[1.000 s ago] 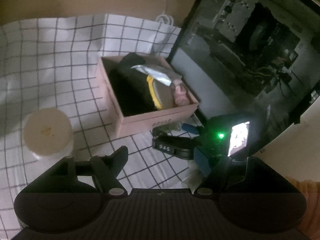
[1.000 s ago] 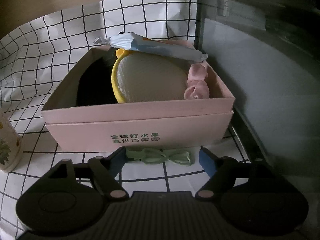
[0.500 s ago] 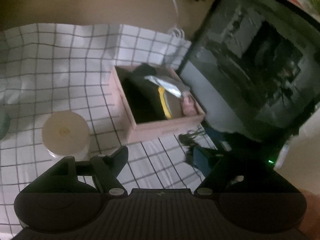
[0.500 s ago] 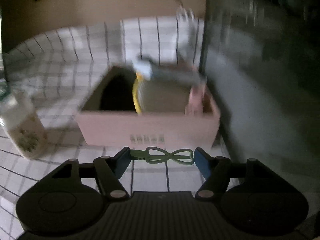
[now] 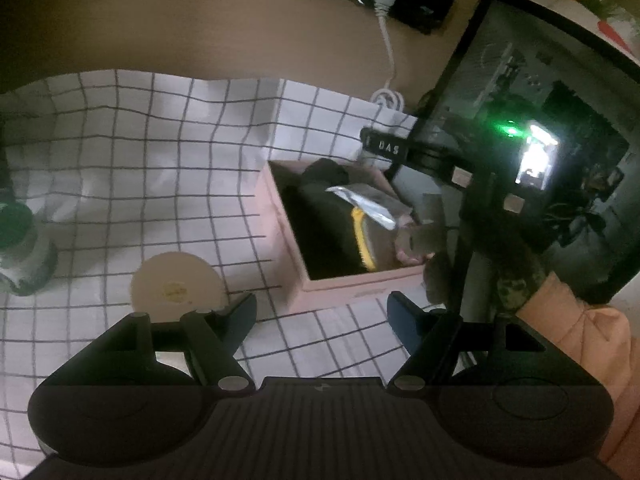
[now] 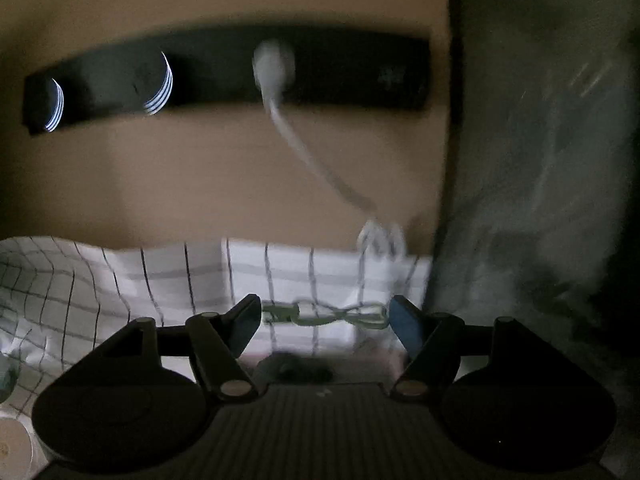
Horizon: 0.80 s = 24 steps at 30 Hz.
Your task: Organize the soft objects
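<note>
**Inspector:** Two claws to log. Your left claw (image 5: 322, 316) stands with its fingers spread wide and nothing between them, raised above the checked cloth (image 5: 160, 152) that covers the bench.

**Operator:** And the right one?

**Inspector:** Your right claw (image 6: 325, 315) has a pale green clip (image 6: 324, 315) spanning the gap from one blue fingertip to the other; the fingers are set fairly wide, closed only as far as the clip's length. That view is blurred, so I cannot confirm how firmly both ends are seated. Behind it you face a tan wall with a black power strip (image 6: 224, 76) and a white plug and cord (image 6: 276, 68).

**Operator:** Where are the soft things?

**Inspector:** Your pink box (image 5: 296, 248) sits open on the cloth, just beside the dark glass-sided computer case (image 5: 540, 140). Inside it lie a black fabric item (image 5: 324, 224), a round pad with a yellow rim (image 5: 362, 244), a silvery packet (image 5: 366, 204) across the top, and something pink (image 5: 408, 248) at the right end. Your right-hand device, seen from the left wrist, hangs over the box's right side.

**Operator:** Anything else on the bench?

**Inspector:** One cup with a pale round lid (image 5: 176, 288) stands left of the box, near your left claw. One dark-topped container (image 5: 20, 248) sits at the far left edge.
</note>
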Tool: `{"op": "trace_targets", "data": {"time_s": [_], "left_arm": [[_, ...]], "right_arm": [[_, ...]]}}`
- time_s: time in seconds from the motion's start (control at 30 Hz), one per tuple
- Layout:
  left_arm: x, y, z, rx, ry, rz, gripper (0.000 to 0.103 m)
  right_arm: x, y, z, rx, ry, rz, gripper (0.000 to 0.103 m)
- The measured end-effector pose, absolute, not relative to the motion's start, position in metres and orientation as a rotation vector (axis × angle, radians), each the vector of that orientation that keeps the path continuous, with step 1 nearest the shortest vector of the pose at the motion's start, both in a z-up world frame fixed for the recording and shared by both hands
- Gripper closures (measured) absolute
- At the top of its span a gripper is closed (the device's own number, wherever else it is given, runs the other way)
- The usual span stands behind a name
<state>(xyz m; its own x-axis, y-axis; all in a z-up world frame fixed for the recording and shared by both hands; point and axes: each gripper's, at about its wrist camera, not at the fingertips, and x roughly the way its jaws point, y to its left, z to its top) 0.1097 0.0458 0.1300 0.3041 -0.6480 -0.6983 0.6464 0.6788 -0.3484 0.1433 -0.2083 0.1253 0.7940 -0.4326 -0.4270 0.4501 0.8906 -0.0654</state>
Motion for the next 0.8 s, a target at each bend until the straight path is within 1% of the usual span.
{"op": "trace_targets", "data": {"time_s": [0.13,0.47,0.63,0.7,0.8], "left_arm": [[0.111,0.05,0.13,0.017,0.925,-0.833,0.026],[0.106,0.067,0.132,0.023,0.922,-0.855,0.026],[0.106,0.083,0.128,0.016,0.94,-0.835,0.026],[0.103,0.088,0.126,0.029,0.94,-0.835,0.026],[0.099,0.097,0.125,0.041,0.933,-0.856,0.026]], "right_arm": [[0.141,-0.211,0.108,0.071,0.479,-0.493,0.03],[0.127,-0.198,0.062,0.177,0.659,-0.419,0.029],[0.136,-0.193,0.044,0.107,0.666,-0.465,0.028],[0.138,-0.187,0.041,0.068,0.667,-0.457,0.025],[0.131,-0.179,0.039,0.021,0.656,-0.46,0.025]]}}
